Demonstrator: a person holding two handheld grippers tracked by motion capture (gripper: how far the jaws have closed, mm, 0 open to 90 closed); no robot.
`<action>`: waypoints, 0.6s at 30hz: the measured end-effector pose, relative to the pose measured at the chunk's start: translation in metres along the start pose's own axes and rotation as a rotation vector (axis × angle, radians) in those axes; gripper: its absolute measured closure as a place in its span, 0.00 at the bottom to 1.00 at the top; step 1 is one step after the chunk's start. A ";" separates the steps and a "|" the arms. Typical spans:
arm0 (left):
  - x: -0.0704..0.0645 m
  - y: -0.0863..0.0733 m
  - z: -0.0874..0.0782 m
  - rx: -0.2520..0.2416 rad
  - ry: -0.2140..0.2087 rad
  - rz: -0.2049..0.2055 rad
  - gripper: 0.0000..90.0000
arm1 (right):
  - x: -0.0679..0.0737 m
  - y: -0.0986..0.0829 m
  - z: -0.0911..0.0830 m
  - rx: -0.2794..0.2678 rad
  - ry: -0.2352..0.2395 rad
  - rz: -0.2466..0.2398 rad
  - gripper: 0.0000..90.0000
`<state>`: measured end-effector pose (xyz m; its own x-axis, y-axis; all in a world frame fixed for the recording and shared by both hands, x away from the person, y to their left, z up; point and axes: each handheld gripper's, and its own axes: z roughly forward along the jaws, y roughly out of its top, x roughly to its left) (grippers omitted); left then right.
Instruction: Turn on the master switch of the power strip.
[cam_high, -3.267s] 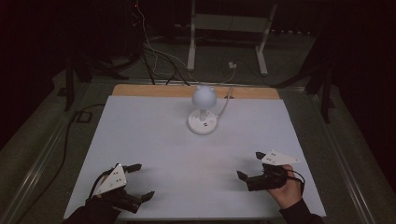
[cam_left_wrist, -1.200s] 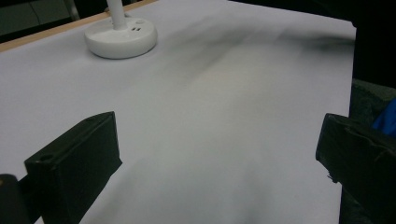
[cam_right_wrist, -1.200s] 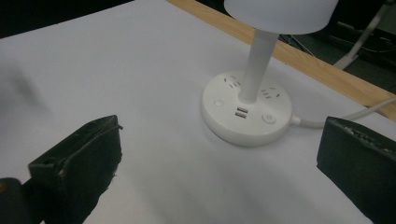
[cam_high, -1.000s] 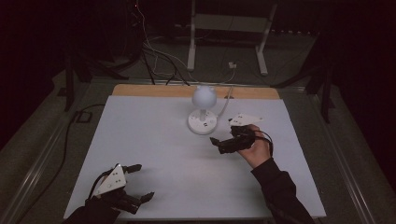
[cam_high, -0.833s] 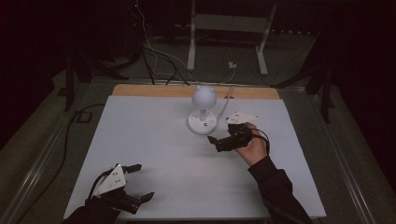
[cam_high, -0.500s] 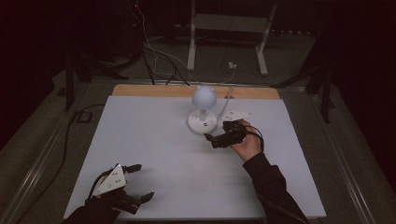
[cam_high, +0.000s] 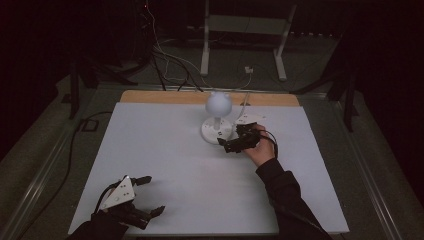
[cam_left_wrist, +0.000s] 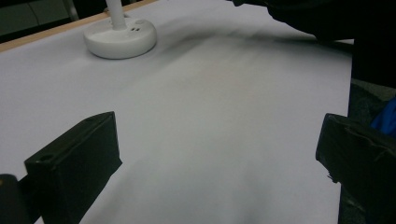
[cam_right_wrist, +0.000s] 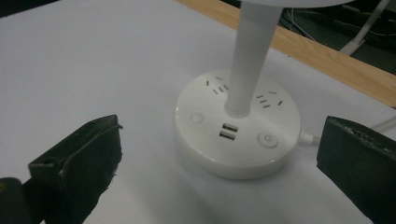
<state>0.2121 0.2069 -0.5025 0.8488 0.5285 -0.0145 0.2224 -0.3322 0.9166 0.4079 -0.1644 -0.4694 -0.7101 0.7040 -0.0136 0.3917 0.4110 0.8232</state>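
While right gripper gapes wide, empty, before lamp base: approach done, button press pending; left gripper open, idle.

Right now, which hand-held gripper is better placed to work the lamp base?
Right. The right hand-held gripper sits open beside the lamp base, its buttons straight ahead between the jaws. The left hand-held gripper rests open at the table's near edge, far away.

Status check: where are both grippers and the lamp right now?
Right gripper open, at the lamp base, not touching. Left gripper open, idle at the near table edge. Nothing between jaws and base.
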 end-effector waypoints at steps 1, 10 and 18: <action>0.000 0.000 0.000 0.003 -0.002 0.000 0.00 | -0.001 0.000 0.001 0.000 0.003 0.005 0.00; 0.000 0.000 0.000 0.005 -0.002 -0.001 0.00 | -0.010 -0.003 0.011 -0.008 -0.074 0.060 0.07; 0.000 0.000 0.001 0.007 -0.002 0.001 0.00 | -0.015 -0.003 0.014 -0.010 -0.134 0.120 0.32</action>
<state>0.2126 0.2068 -0.5031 0.8498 0.5269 -0.0145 0.2253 -0.3383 0.9137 0.4260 -0.1680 -0.4798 -0.5735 0.8191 0.0103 0.4628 0.3136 0.8292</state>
